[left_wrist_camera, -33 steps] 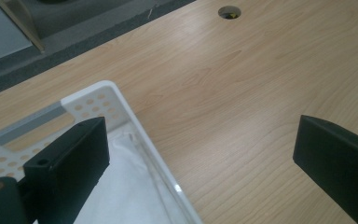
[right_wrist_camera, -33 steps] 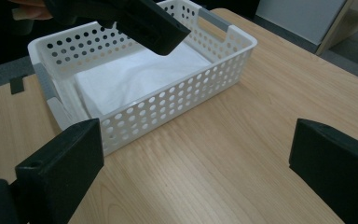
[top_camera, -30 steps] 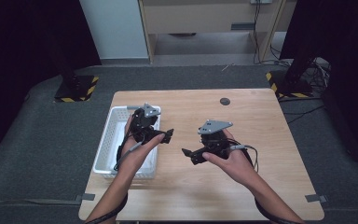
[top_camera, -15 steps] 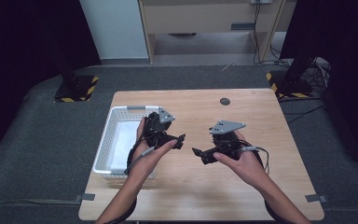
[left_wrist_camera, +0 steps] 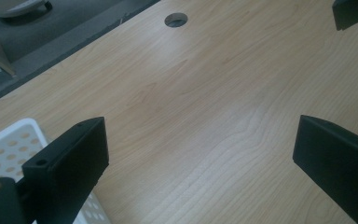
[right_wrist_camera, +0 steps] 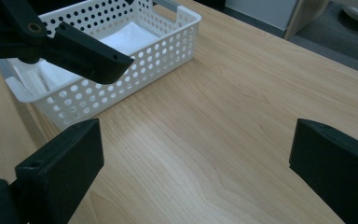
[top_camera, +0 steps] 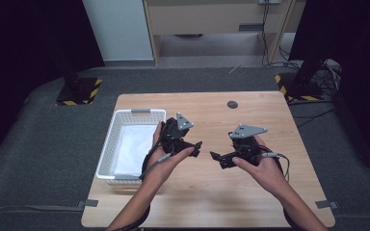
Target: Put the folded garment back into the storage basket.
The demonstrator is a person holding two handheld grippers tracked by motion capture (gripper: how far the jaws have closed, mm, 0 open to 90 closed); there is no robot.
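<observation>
Left gripper (top_camera: 196,148) and right gripper (top_camera: 216,159) both released, jaws wide, nothing between them, held over bare worktop (top_camera: 270,110), tips facing each other, close. White perforated basket (top_camera: 110,144) at worktop's left, just beside left gripper; white cloth (top_camera: 135,144) inside.

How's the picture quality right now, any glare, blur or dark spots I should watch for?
High view: table evenly lit, surroundings very dark, both grippers sharp enough. Left gripper view: soft sheen on the wood, near jaws slightly soft, cable hole clear. Right gripper view: white basket bright but not blown out, its holes crisp; near jaws a little blurred.
</observation>
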